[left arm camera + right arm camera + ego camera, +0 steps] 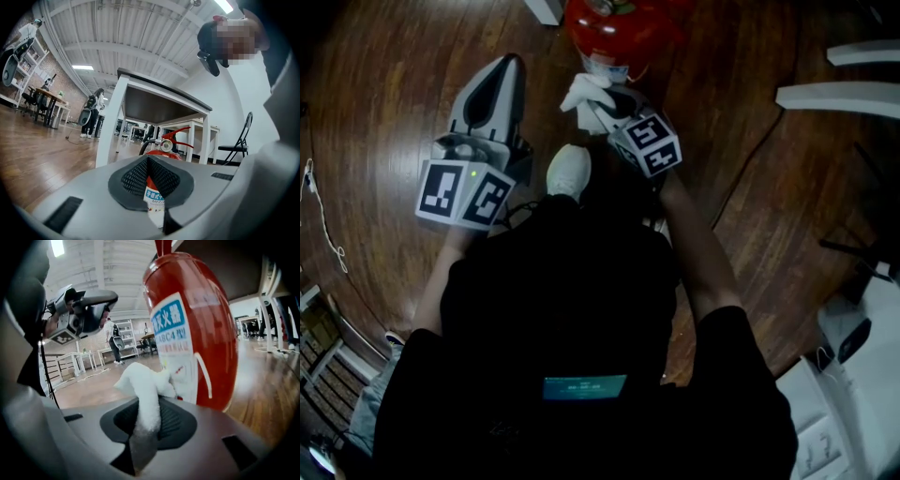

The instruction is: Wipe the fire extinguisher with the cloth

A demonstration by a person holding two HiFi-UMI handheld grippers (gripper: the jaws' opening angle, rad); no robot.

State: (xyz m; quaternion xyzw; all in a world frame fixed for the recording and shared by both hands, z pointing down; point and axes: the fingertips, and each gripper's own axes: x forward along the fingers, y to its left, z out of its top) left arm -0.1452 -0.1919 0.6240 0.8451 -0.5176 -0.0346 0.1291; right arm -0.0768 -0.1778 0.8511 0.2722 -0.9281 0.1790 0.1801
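The red fire extinguisher (614, 28) stands on the wooden floor at the top of the head view. Its red body and white label (201, 333) fill the right gripper view. My right gripper (609, 105) is shut on a white cloth (586, 94). The bunched cloth (145, 390) presses against the label low on the cylinder. My left gripper (495, 89) hovers to the left, apart from the extinguisher, with its jaws together and nothing between them. Past its tips I see the extinguisher (161, 154) with its gauge and red handle.
A white table (154, 93) stands over the extinguisher, with a black folding chair (239, 140) to the right. White furniture legs (839, 94) lie at the upper right of the head view. A thin cable (323, 216) runs along the left floor. The person's shoe (569, 171) is just behind the grippers.
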